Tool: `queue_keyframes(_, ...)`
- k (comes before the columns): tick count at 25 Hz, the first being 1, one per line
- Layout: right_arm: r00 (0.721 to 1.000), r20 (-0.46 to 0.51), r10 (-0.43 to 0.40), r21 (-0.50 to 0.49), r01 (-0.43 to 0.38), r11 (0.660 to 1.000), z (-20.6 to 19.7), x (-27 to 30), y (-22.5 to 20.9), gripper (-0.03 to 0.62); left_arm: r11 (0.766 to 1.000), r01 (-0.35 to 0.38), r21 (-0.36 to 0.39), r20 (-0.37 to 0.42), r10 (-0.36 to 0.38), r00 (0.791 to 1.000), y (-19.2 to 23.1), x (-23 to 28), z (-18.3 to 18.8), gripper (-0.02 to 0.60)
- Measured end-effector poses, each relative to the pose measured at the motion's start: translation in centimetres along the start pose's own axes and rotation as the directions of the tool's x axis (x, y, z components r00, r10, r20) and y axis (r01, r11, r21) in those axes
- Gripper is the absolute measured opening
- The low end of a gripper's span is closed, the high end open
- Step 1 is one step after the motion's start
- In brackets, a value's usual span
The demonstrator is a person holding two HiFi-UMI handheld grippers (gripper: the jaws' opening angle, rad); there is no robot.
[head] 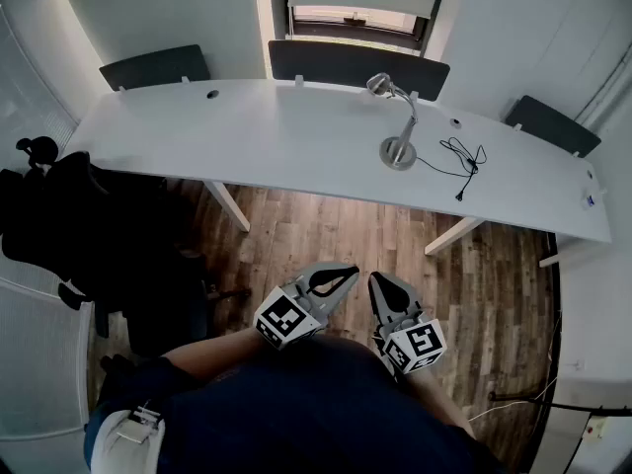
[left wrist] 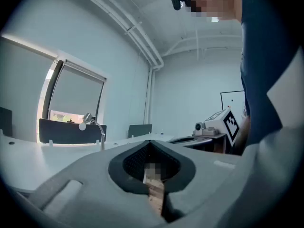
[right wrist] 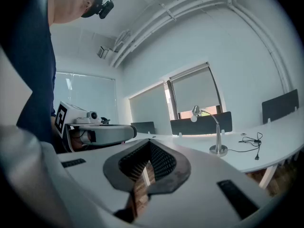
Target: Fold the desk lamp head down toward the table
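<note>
Left tool [head: 346,271] and right tool [head: 381,280], closed, face chrome gooseneck lamp [head: 398,152].

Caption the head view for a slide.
Left gripper and right gripper, both shut, hang over the floor; desk lamp stands untouched on the desk.

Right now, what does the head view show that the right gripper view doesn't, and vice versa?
Head view only: the black chair at the left, and the right gripper seen from above with its marker cube.
Right gripper view only: the ceiling pipes and the head camera on the person.
Both: the white desk, the desk lamp standing upright, the black cable beside it, and the left gripper.
</note>
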State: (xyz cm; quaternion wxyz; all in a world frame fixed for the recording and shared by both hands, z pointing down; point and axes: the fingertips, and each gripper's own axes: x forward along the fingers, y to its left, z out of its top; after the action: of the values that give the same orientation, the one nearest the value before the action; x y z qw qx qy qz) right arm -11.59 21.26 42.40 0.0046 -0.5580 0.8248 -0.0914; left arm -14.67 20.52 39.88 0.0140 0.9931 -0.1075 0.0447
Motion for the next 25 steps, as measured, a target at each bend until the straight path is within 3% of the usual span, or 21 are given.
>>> queue_keyframes(11,1.000,0.005,-0.001,0.001,0.001,1.000,0.3,-1.2,0.1,0.009,1.000,-0.008,0.006,0.002,0.008,1.000,-1.3,0.1,0.1,0.005)
queue_keyframes(15,0.999,0.013,0.035,0.020,-0.035,0.999,0.2,-1.3,0.0,0.009,1.000,-0.011,-0.003,-0.007,0.011,1.000,-1.4,0.6,0.1,0.006)
queue_keyframes(25,0.999,0.016,0.038,0.025,-0.038,0.999,0.2,-3.1,-5.1,0.009,0.999,-0.047,0.009,-0.017,0.047,0.999,-2.1,5.5,0.4,0.006)
